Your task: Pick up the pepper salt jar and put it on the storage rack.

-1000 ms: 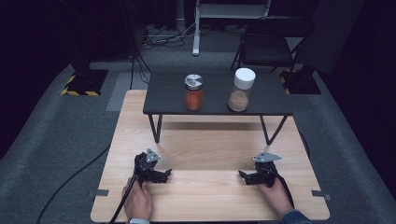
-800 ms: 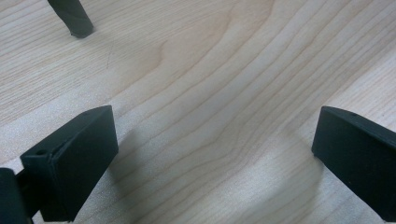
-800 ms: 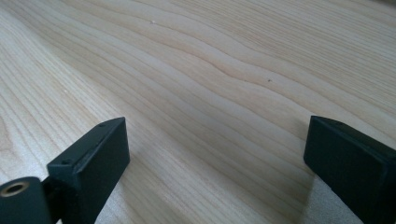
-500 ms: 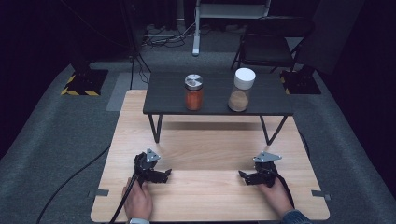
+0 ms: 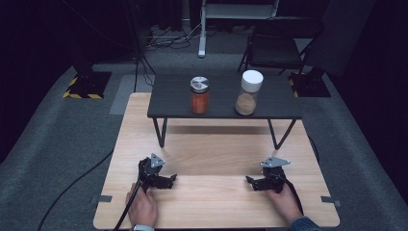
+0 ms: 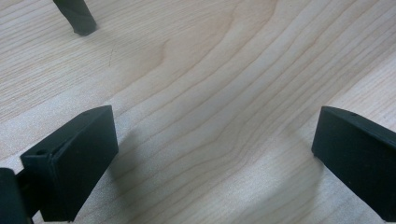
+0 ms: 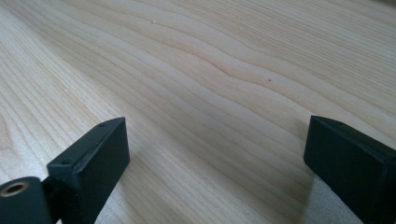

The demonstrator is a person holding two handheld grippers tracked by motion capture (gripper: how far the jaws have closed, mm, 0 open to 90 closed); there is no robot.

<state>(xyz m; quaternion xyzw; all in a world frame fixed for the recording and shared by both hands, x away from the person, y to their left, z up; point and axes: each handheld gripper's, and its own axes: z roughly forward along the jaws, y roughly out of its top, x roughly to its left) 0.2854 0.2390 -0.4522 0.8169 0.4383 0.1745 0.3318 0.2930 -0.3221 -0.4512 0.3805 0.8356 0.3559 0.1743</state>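
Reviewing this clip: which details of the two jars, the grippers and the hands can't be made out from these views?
- Orange jar: in the high view, too small to read any label or tell what the contents are.
- White-lidded jar: likewise; brown fill seen, nothing finer.
- Left gripper and right gripper: jaw tips dark and tiny in the high view; the gripper views show them apart.
- Both hands: cut off by the high view's bottom edge.

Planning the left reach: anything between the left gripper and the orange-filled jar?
No object. The left gripper rests open on the wooden table; the orange-filled jar stands on the raised black shelf, so the shelf's front edge must be cleared.
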